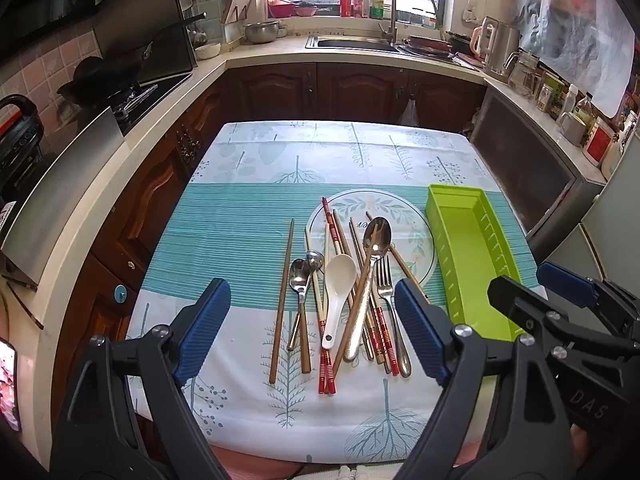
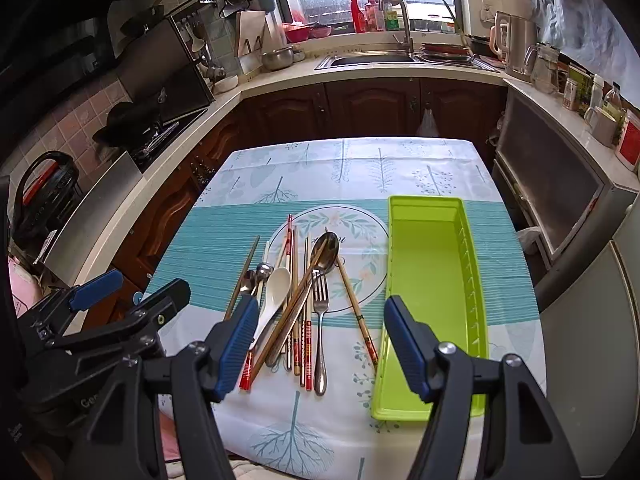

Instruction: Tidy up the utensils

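A loose pile of utensils lies on the table in front of both grippers: wooden and red-patterned chopsticks [image 1: 327, 364], a white ceramic spoon [image 1: 339, 276], a large metal spoon [image 1: 378, 236], two small metal spoons [image 1: 300, 276] and a fork [image 1: 385, 280]. Part of the pile rests on a round floral mat [image 1: 416, 232]. An empty green tray [image 1: 468, 248] [image 2: 428, 264] stands just right of it. My left gripper [image 1: 314, 328] hovers open over the near end of the pile, holding nothing. My right gripper [image 2: 322, 340] is open too, between the fork [image 2: 320, 300] and the tray.
A leaf-print cloth covers the table [image 1: 240, 220], with bare cloth left of the pile. Kitchen counters ring the table: a stove [image 1: 132, 96] on the left, a sink [image 1: 352, 42] at the back, and jars and a steel cabinet [image 1: 532, 176] on the right.
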`<state>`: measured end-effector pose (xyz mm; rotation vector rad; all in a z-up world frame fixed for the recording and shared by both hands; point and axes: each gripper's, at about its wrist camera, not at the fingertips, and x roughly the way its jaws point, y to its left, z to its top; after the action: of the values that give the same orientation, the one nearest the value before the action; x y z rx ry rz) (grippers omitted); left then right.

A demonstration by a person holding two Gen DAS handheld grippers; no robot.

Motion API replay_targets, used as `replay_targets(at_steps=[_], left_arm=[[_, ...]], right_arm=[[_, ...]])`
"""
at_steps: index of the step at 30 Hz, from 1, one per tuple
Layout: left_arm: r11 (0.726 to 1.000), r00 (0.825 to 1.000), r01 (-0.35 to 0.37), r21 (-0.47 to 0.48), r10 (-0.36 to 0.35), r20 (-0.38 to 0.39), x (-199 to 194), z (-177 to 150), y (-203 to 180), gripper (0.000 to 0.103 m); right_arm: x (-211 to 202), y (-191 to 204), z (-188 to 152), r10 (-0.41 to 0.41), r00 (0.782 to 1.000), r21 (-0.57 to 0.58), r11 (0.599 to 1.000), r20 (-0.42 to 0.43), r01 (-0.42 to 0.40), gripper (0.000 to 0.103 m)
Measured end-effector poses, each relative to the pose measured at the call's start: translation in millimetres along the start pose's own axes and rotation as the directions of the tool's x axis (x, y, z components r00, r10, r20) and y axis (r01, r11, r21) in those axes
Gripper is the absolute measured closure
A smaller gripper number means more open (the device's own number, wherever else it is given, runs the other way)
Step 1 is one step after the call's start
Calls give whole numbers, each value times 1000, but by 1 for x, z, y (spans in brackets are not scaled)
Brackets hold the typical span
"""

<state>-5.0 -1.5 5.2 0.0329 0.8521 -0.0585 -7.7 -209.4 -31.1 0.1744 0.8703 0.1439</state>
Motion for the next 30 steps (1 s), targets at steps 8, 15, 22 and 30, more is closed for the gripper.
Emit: replay_targets(at_steps=[8, 15, 22, 30], left_arm=[[1000, 1000, -4, 16, 5, -12, 3, 1, -2, 22], [1000, 1000, -17, 17, 17, -4, 1, 1, -1, 22], [1000, 1000, -19, 17, 19, -2, 1, 1, -1, 22], [1000, 1000, -17, 13, 17, -3, 1, 2, 0, 22]], right_arm=[[0, -1, 0, 5, 1000, 5, 1000, 1, -5, 38], [0, 0, 1, 2, 1000, -4, 1000, 7, -2, 38], [0, 1, 2, 1, 1000, -5, 1000, 7, 0, 38], [-1, 2, 3, 1, 1000, -7, 1000, 10, -1, 38]])
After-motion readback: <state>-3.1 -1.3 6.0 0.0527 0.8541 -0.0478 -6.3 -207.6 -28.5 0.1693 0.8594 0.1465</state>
